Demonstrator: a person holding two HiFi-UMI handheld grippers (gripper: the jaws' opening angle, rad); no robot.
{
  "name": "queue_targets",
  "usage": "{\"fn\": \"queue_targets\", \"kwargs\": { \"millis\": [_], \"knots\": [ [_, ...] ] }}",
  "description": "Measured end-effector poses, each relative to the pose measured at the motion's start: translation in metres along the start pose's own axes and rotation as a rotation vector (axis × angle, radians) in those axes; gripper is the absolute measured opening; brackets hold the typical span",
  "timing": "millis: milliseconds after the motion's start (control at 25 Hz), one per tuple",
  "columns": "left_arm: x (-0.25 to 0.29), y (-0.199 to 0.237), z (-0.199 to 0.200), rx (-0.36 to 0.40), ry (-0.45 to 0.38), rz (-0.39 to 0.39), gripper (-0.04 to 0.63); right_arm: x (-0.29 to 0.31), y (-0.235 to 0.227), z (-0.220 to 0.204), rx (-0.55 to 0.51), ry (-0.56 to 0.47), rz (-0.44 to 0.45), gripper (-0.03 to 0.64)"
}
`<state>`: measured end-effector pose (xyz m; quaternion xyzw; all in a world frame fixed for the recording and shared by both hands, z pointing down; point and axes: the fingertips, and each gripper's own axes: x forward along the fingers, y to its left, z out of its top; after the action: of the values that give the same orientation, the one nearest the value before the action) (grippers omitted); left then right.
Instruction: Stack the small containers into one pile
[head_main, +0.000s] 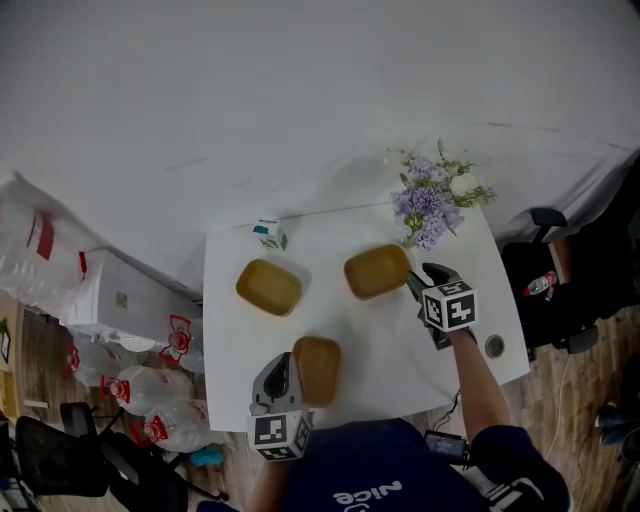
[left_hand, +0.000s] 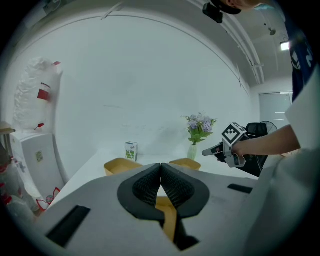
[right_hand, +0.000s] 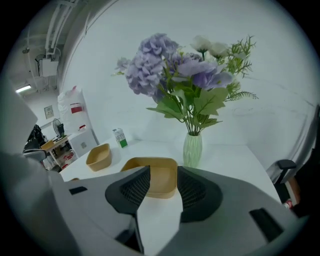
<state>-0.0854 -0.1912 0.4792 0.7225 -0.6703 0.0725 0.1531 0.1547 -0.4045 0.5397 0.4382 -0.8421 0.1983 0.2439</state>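
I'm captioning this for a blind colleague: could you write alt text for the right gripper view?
The right gripper, jaws open, points at a tan container on a white table without gripping it. Behind it to the right stands a pale vase of purple and white flowers; further left sit a second tan container and a small carton.

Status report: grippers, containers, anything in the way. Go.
Left gripper shut beside near container. Right gripper open, empty, facing container by the vase. Third container apart; none stacked.
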Motion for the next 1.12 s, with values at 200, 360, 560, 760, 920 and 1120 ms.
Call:
{"fn": "queue_targets", "kwargs": {
  "millis": [200, 360, 560, 760, 920, 1120],
  "knots": [
    [0.004, 0.006, -0.004, -0.006, 0.014, 0.011, 0.018, 0.032, -0.009, 0.004, -0.023, 0.058, 0.006, 0.155],
    [0.007, 0.01, -0.006, -0.008, 0.031, 0.016, 0.018, 0.057, -0.015, 0.002, -0.042, 0.117, -0.002, 0.155],
    [0.009, 0.022, -0.009, -0.006, 0.046, 0.05, 0.018, 0.08, -0.022, -0.001, -0.086, 0.181, -0.004, 0.155],
    [0.012, 0.029, -0.001, 0.0, 0.033, 0.075, 0.018, 0.099, -0.03, -0.014, -0.091, 0.252, -0.005, 0.155],
    [0.013, 0.032, -0.001, 0.006, 0.035, 0.087, 0.018, 0.11, -0.036, -0.028, -0.095, 0.297, -0.008, 0.155],
    [0.013, 0.032, -0.008, 0.0, 0.056, 0.088, 0.018, 0.121, -0.041, -0.04, -0.065, 0.316, -0.015, 0.155]
  ]
}}
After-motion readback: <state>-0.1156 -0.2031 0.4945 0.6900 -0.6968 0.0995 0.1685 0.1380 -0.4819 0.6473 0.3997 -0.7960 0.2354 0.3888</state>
